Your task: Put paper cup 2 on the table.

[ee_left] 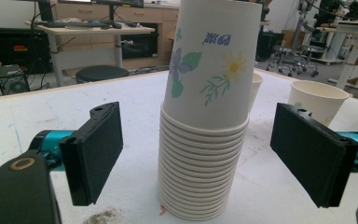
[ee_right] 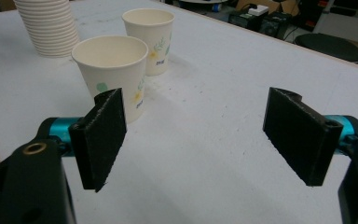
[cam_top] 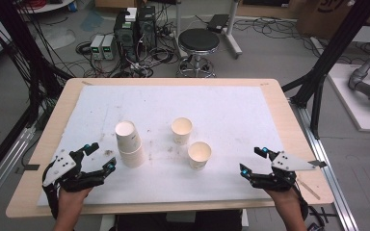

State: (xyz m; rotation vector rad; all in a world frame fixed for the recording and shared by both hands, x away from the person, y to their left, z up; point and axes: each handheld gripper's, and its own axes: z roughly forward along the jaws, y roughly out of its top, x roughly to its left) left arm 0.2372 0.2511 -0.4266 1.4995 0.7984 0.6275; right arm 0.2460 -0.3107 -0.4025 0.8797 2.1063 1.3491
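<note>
High view: left hand point(cam_top: 70, 201) entering from bottom edge, forearm angled up and slightly right, resting low over near-left part of white mat point(cam_top: 231, 101). Left gripper point(cam_top: 99, 156) pointed toward stack of paper cups point(cam_top: 129, 144), tips just beside its base, not touching. Right hand point(cam_top: 285, 199) entering from bottom right, wrist angled up and left, right gripper point(cam_top: 254, 161) aimed toward mat centre, well apart from nearest cup.

Left gripper view: jaws spread wide, black pads point(ee_left: 95, 151) either side of stack of paper cups point(ee_left: 205, 140), clear gap on both sides, no contact. Holding nothing. Stack upright on mat, top cup printed with flowers and sitting proud of nested rims below. Some dark grit on mat near left pad.

Right gripper view: jaws also wide apart, bare mat between pads point(ee_right: 105, 137). Nothing gripped, nothing touched. Front single cup point(ee_right: 112, 74) upright, beyond left pad, apart from it. Second single cup point(ee_right: 150, 39) upright just behind it, near but apparently not touching. Stack of paper cups at top-left corner, farther off.

High view again: two single cups right of stack, mid-mat, front single cup point(cam_top: 200, 154) nearer to person, second single cup point(cam_top: 181, 130) farther back. Table point(cam_top: 289, 139) edge wood, mat covering most of it.
</note>
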